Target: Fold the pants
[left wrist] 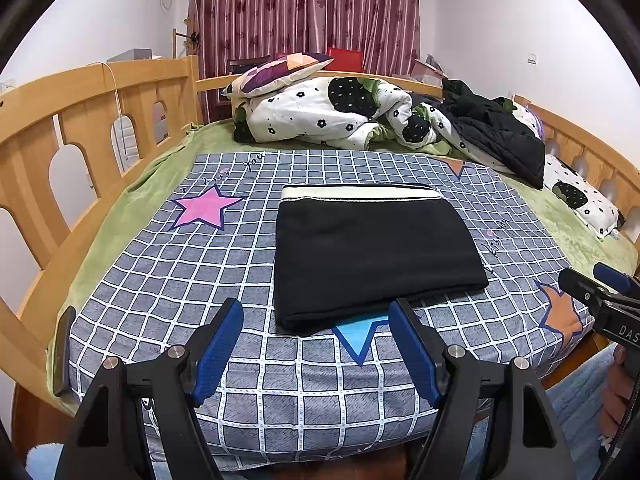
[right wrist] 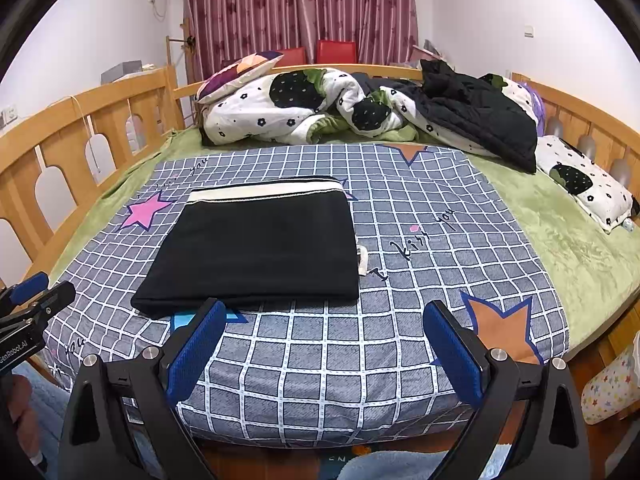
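Left wrist view: black fabric pants (left wrist: 372, 256) are lying folded square on the grid-patterned bedspread (left wrist: 168, 280); both tongs, left (left wrist: 316, 354) and right (right wrist: 322, 354), are hovering released and empty, since folding looks finished.

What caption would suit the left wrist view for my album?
Folded black pants lie on a checked star-print sheet, with the open left gripper poised empty at their near edge.

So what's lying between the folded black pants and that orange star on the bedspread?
A small white strap or tag lies beside the pants; otherwise only checked bedspread reaches the orange star. Only the right wrist view shows it.
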Demonstrator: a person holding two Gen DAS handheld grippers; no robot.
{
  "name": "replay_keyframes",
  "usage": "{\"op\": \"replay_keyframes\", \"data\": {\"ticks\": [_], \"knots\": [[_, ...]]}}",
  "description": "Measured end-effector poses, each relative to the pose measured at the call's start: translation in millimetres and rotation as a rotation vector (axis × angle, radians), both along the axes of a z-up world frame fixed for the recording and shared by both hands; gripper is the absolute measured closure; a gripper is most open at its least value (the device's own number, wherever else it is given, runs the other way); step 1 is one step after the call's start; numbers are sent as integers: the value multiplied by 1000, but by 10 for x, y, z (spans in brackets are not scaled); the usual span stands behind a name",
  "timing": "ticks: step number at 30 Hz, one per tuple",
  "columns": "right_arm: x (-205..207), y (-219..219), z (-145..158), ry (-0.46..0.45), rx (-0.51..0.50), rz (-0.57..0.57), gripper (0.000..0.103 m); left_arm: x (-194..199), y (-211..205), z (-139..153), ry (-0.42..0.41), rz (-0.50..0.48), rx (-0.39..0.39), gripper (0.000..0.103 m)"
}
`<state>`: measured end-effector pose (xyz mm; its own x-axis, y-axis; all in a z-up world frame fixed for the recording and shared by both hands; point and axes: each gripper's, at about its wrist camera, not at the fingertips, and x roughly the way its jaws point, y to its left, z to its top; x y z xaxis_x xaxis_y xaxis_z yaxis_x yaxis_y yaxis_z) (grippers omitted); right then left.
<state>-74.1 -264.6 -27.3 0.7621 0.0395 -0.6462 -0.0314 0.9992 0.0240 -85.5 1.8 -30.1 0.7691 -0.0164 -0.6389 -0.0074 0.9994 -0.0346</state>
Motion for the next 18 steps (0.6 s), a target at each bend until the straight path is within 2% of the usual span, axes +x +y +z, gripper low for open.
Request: {"op": "replay_keyframes", "data": {"ticks": [18], "knots": [[-13, 34, 23, -7, -3, 0, 6, -22, 51, 9, -3, 6, 0, 29]]}}
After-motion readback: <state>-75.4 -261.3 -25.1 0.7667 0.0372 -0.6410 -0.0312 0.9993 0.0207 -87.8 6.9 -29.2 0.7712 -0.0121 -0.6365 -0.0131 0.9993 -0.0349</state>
